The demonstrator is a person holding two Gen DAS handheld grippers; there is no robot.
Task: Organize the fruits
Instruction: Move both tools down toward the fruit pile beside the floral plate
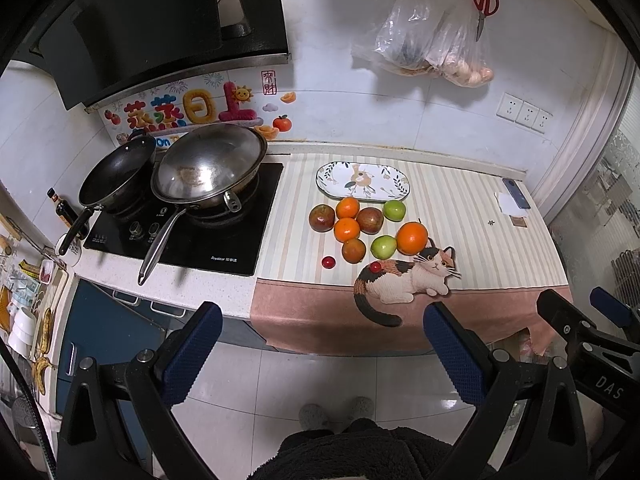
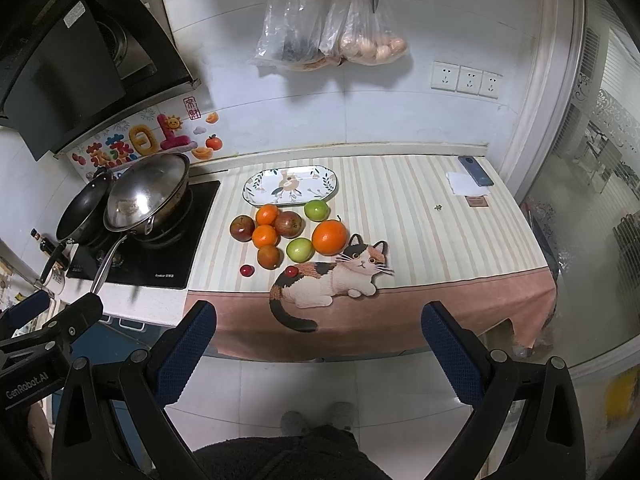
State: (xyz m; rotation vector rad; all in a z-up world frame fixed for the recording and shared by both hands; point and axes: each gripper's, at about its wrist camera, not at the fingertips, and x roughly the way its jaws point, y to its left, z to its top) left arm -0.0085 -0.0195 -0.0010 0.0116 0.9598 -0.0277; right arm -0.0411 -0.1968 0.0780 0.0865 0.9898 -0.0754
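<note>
A cluster of fruit lies on the striped cat-print cloth [image 1: 460, 216] [image 2: 420, 208]: a large orange [image 1: 412, 238] [image 2: 329, 237], two small oranges [image 1: 346, 229] [image 2: 265, 235], green apples [image 1: 383, 247] [image 2: 299, 249], dark red apples [image 1: 321, 218] [image 2: 242, 227] and two small red fruits [image 1: 328, 262] [image 2: 247, 270]. An oval flowered plate [image 1: 362, 181] [image 2: 290, 185] lies empty behind them. My left gripper [image 1: 322, 348] and right gripper [image 2: 318, 346] are both open and empty, held back from the counter edge over the floor.
A hob [image 1: 224, 236] with a steel wok [image 1: 208, 168] and a black pan [image 1: 116, 176] stands left of the cloth. A phone [image 2: 475, 176] and paper lie at the far right. Bags [image 2: 332, 40] and scissors hang on the wall.
</note>
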